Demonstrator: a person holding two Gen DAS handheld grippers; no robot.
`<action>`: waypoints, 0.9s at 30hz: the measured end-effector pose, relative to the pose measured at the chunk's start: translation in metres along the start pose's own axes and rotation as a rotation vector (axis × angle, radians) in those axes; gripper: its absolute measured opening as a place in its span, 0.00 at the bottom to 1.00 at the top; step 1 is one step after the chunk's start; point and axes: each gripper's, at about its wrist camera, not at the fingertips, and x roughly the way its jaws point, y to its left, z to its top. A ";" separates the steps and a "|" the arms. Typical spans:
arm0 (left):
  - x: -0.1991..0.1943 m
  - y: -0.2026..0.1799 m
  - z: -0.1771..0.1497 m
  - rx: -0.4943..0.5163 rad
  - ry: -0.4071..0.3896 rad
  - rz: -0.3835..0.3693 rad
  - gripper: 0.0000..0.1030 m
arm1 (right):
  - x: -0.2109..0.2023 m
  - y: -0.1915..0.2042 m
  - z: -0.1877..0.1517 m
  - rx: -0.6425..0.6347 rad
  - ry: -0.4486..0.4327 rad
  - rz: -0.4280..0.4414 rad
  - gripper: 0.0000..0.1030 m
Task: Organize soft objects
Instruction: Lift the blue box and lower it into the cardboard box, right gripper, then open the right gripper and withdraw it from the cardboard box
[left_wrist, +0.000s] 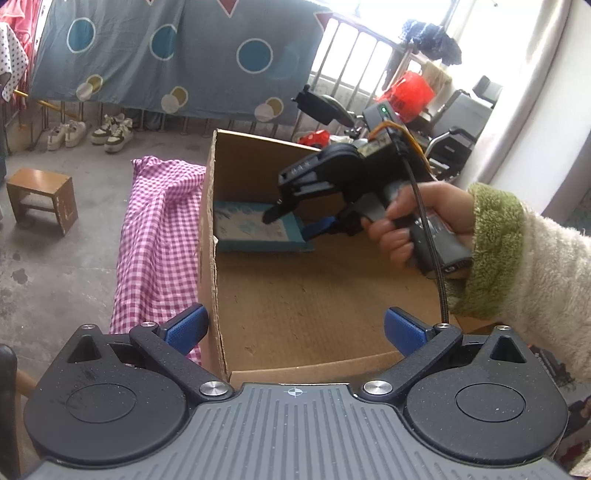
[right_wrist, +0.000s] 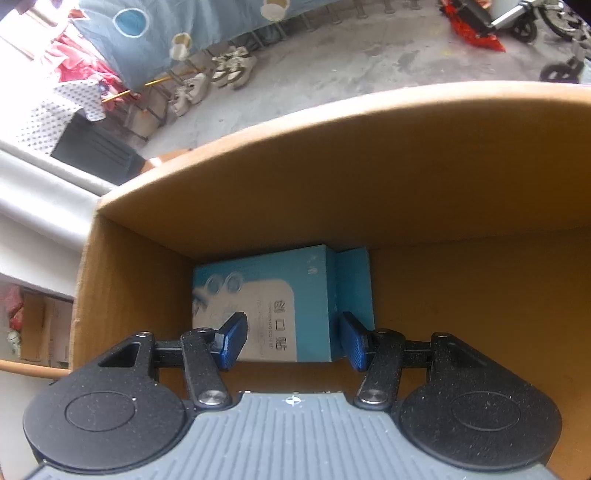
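A cardboard box (left_wrist: 314, 295) stands open on the floor. In its far corner lies a flat blue packet (right_wrist: 266, 295), resting on the box bottom against the walls. The right gripper (right_wrist: 291, 341), held by a hand in a fleecy sleeve (left_wrist: 517, 258), reaches down into the box with its jaws half open on either side of the packet's near end; the pads appear just clear of it, gripping nothing. The step looks like placing the packet in the box. The left gripper (left_wrist: 293, 330) hovers wide open and empty at the box's near rim, above a pink checked cloth (left_wrist: 159, 240) lying on the floor just beside the box. Next, that cloth likely needs picking up; being limp, it calls for a pinch on a bunched fold.
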 end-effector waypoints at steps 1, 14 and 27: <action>0.000 -0.001 0.000 0.002 0.000 0.003 0.99 | 0.001 0.002 0.000 -0.002 0.000 0.002 0.56; -0.013 -0.002 -0.002 0.007 -0.066 0.017 0.99 | -0.016 0.005 -0.001 -0.035 -0.042 -0.006 0.57; -0.082 0.005 -0.023 0.012 -0.233 0.058 0.99 | -0.214 -0.021 -0.096 -0.143 -0.295 0.242 0.57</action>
